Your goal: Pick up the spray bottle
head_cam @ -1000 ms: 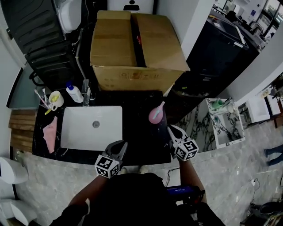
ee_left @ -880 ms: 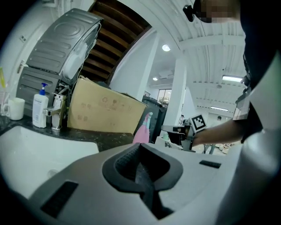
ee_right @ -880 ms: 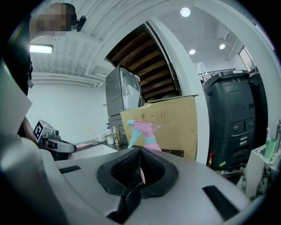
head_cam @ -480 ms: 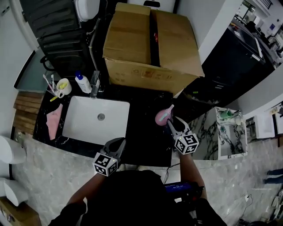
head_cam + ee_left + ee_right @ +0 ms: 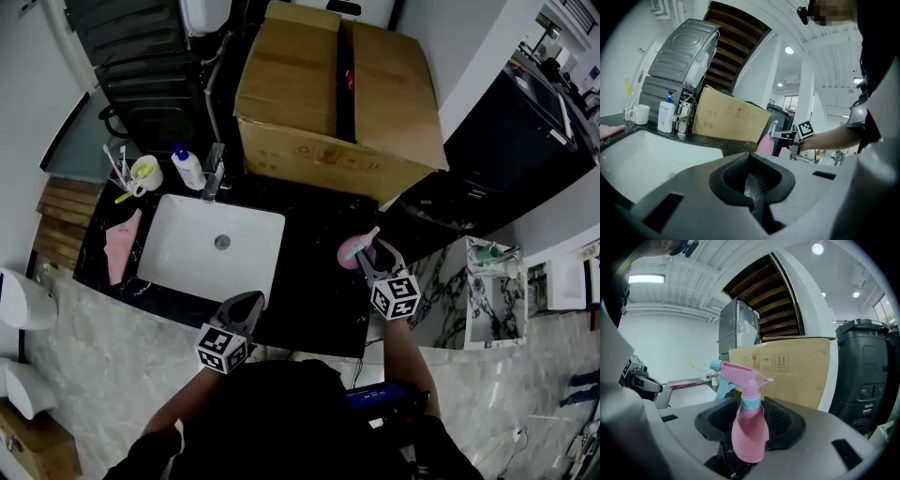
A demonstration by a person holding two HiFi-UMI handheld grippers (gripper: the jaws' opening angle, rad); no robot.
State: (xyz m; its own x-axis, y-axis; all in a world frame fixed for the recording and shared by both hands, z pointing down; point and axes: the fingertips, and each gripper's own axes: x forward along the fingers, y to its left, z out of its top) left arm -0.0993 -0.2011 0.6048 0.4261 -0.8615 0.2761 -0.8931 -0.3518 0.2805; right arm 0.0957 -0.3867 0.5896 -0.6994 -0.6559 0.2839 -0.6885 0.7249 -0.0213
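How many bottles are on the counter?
2: a pink spray bottle at the right end of the counter, and a white pump bottle beside the tap. The box may hide more.

Below me a black surface (image 5: 309, 281) carries a white sink (image 5: 178, 234) set into its left half. Left of the sink lies a pink cloth (image 5: 122, 246). Behind it stand a cup (image 5: 145, 172) of brushes, a pump bottle (image 5: 190, 167) and a tap (image 5: 214, 173). A box (image 5: 337, 103) sits at the back. The spray bottle (image 5: 353, 249) stands upright near the right edge.
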